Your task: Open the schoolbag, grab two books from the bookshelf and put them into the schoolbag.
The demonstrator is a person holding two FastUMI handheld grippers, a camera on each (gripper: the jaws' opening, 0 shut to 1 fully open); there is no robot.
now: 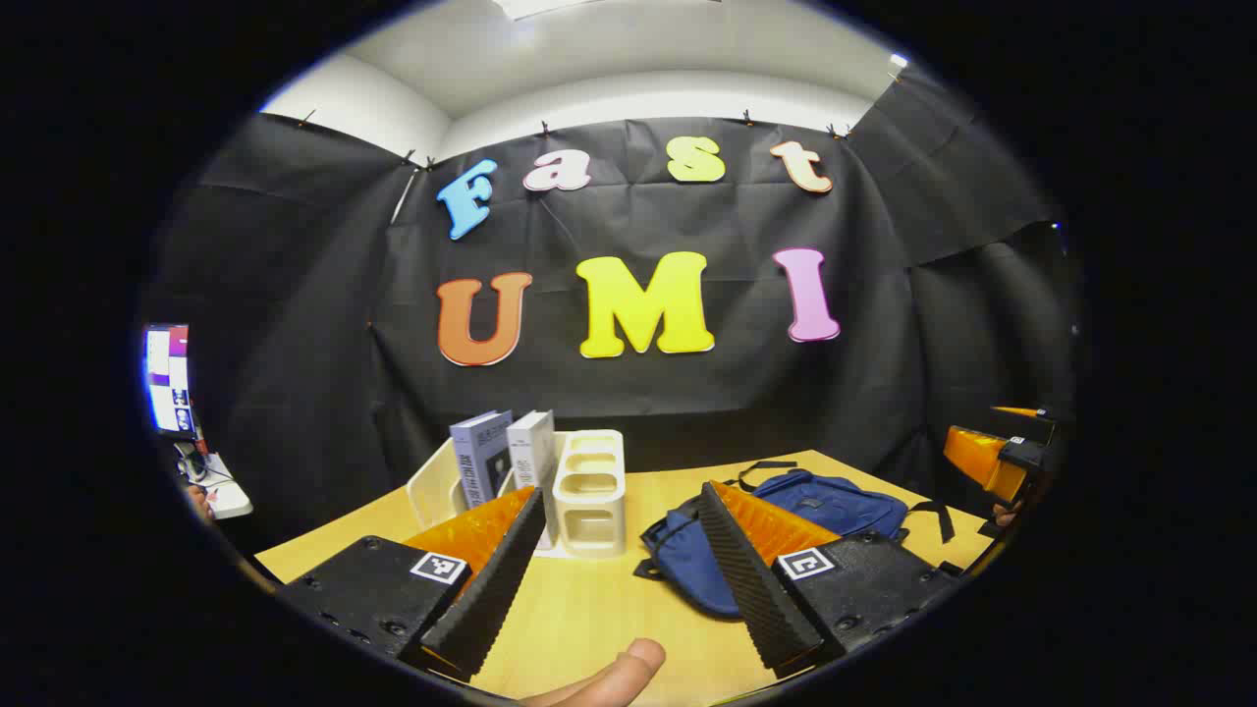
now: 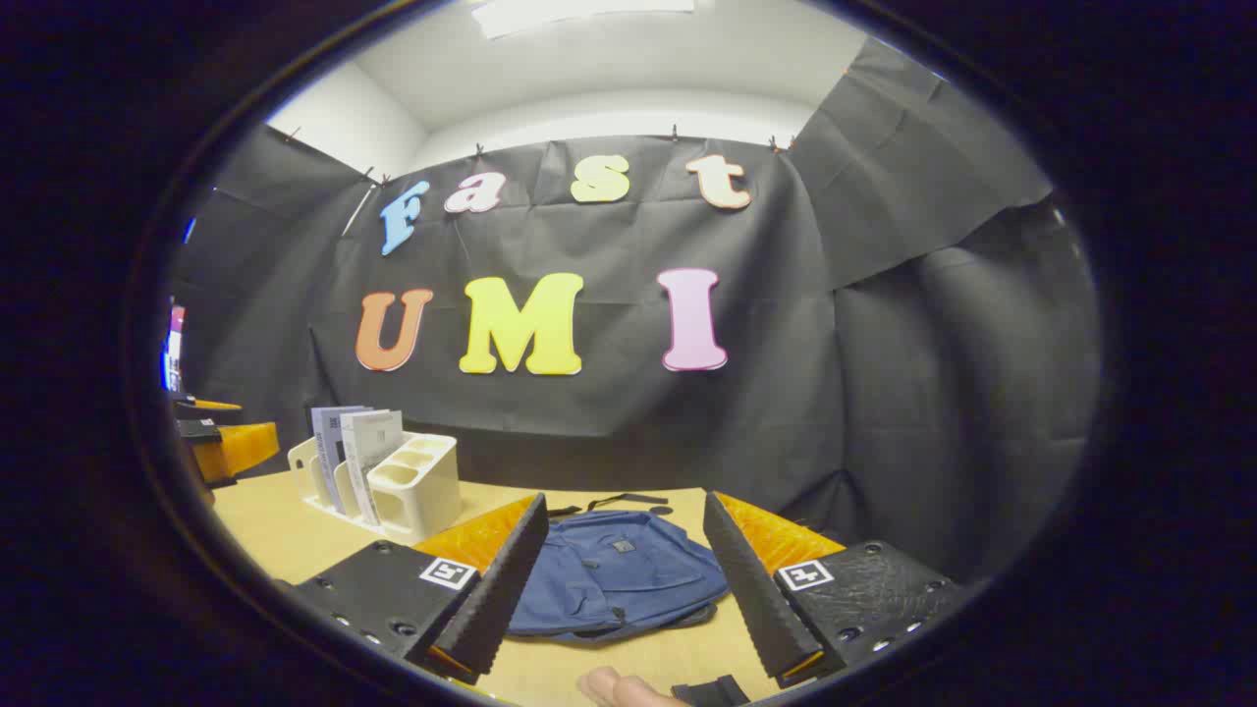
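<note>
A blue schoolbag (image 1: pixel 825 506) (image 2: pixel 614 574) lies flat and closed on the wooden table (image 1: pixel 599 609), its black straps trailing behind it. Two books (image 1: pixel 503 462) (image 2: pixel 355 447) stand upright in a cream bookshelf rack (image 1: pixel 589 491) (image 2: pixel 412 486) at the table's left. My left gripper (image 1: pixel 624 574) hovers open above the table in front of the rack and bag, nothing between its fingers. Open as well, my right gripper (image 2: pixel 624 579) hangs just before the bag. The other gripper appears at the right edge (image 1: pixel 997 457) in the left gripper view and at the left edge (image 2: pixel 221 442) in the right gripper view.
Black cloth walls enclose the table on the far and right sides. A lit monitor (image 1: pixel 169 378) and a small white surface stand beyond the table's left edge. A fingertip (image 1: pixel 614 678) shows at the bottom of the left gripper view.
</note>
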